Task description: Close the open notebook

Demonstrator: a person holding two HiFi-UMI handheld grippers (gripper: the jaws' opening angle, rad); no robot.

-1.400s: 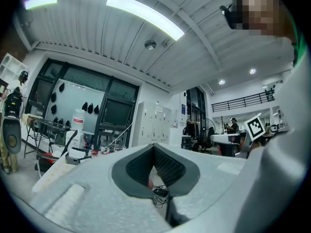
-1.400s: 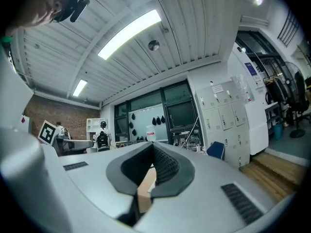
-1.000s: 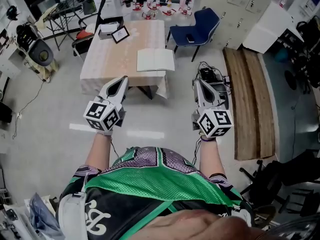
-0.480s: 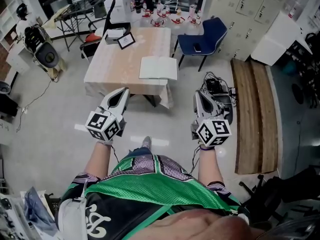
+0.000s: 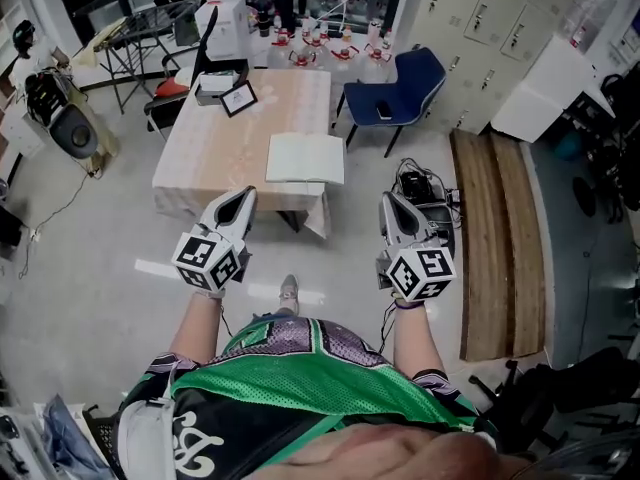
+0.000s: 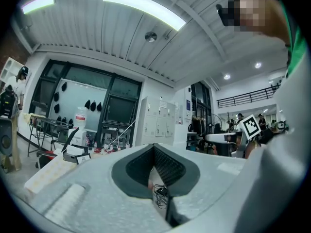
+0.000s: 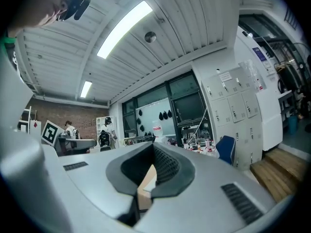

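Observation:
The open notebook [image 5: 306, 158] lies flat with white pages up, at the near right corner of a table [image 5: 220, 133] under a beige cloth. Both grippers are held out level in front of me, short of the table and apart from the notebook. My left gripper [image 5: 246, 194] points at the table's near edge, left of the notebook, jaws shut and empty. My right gripper [image 5: 387, 200] hangs over the floor to the right of the table, also shut on nothing. In the gripper views the left gripper [image 6: 154, 147] and the right gripper [image 7: 153, 146] each show dark pads meeting at the tip.
A blue chair [image 5: 395, 68] stands right of the table. A framed card [image 5: 239, 98] and a white box [image 5: 217, 83] sit at the table's far end. Cables and a black box [image 5: 425, 183] lie on the floor by my right gripper, and wooden planks [image 5: 495, 218] lie further right.
The table and notebook have slid down the head view toward the grippers as I walk up to them. Both grippers stay shut and keep their pose in front of me.

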